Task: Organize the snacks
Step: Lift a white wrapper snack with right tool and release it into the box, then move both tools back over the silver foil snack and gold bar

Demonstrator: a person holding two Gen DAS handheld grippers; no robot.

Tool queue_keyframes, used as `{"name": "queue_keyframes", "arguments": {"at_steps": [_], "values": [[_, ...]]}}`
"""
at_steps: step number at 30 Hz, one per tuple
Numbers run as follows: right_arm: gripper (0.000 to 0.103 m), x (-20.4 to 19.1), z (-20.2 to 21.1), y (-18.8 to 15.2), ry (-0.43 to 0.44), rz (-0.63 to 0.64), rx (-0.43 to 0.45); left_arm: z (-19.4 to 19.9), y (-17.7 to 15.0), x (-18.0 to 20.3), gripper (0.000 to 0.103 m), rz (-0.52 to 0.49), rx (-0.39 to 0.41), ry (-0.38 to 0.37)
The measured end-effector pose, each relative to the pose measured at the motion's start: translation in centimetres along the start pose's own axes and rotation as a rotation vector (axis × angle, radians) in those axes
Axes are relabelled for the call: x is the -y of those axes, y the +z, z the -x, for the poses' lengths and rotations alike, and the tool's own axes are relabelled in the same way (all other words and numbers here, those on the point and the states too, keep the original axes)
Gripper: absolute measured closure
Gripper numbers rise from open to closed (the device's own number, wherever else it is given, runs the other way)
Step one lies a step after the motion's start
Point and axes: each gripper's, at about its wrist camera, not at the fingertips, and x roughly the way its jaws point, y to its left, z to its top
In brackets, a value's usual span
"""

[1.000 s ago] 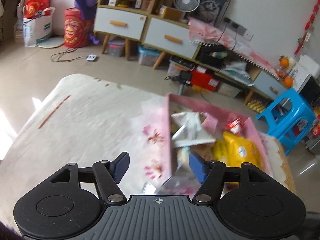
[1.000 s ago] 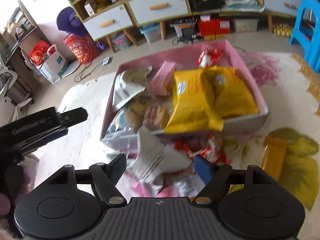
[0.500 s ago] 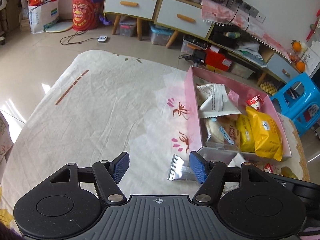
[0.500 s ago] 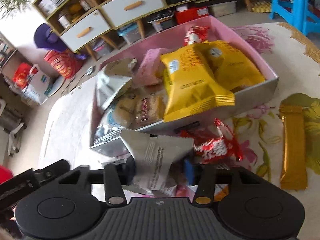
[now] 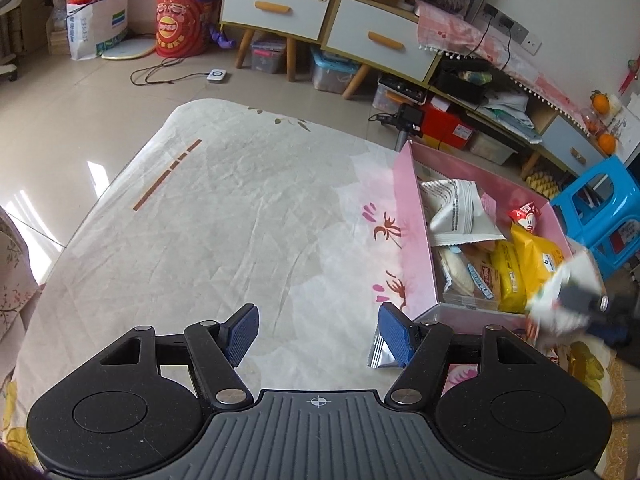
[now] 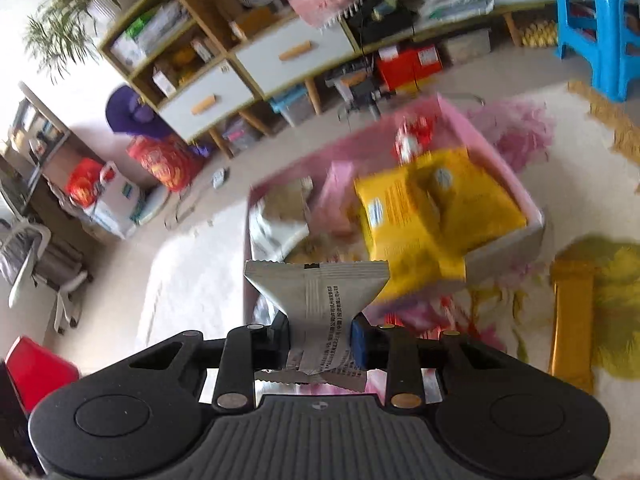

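Observation:
My right gripper [image 6: 320, 338] is shut on a silver snack packet [image 6: 318, 292] and holds it in the air in front of the pink box [image 6: 480, 132]. The box holds yellow bags [image 6: 424, 216], silver packets and a red sweet. In the left wrist view the pink box [image 5: 408, 216] sits at the right of the table; the right gripper with its packet [image 5: 560, 300] shows blurred over its near corner. My left gripper [image 5: 318, 334] is open and empty above the white cloth. A small silver packet [image 5: 378, 352] lies by its right finger.
A gold bar [image 6: 570, 320] and red wrapped snacks [image 6: 452, 312] lie on the cloth near the box. A blue stool [image 5: 600, 208] stands right of the table. Cabinets [image 5: 332, 20] and bags line the far wall.
My right gripper closed on the silver packet and lifted it off the cloth toward the box. My left gripper drew back to the left, still open.

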Motion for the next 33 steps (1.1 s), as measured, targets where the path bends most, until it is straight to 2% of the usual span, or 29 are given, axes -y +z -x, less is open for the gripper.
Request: {"name": "queue_keyframes", "arguments": {"at_steps": [7, 10, 12, 19, 23, 26, 30, 33], "values": [[0.081, -0.6, -2.8, 1.2, -0.028, 0.017, 0.049, -0.4, -0.3, 0.5, 0.037, -0.033, -0.014, 0.004], [0.076, -0.6, -3.1, 1.6, -0.011, 0.044, 0.066, -0.7, -0.4, 0.8, 0.037, -0.054, -0.017, 0.007], [0.06, -0.6, -2.6, 1.9, -0.005, 0.057, 0.077, -0.8, -0.5, 1.0, 0.037, -0.067, -0.017, 0.003], [0.051, 0.6, -1.0, 1.7, -0.021, 0.096, 0.075, -0.8, -0.9, 1.9, 0.037, -0.11, -0.012, -0.013], [0.034, 1.5, 0.2, 1.2, -0.043, 0.13, 0.081, -0.6, -1.4, 2.5, 0.036, -0.143, -0.013, -0.029], [0.031, 2.3, 1.1, 0.8, -0.061, 0.162, 0.075, -0.4, -1.9, 3.1, 0.03, -0.179, -0.009, -0.039], [0.022, 3.0, 2.2, 0.2, -0.093, 0.215, 0.075, 0.1, -2.6, 4.1, 0.029, -0.246, 0.001, -0.038], [0.019, 3.8, 2.9, -0.3, -0.118, 0.264, 0.076, 0.5, -3.0, 4.8, 0.024, -0.282, 0.013, -0.044]]}}
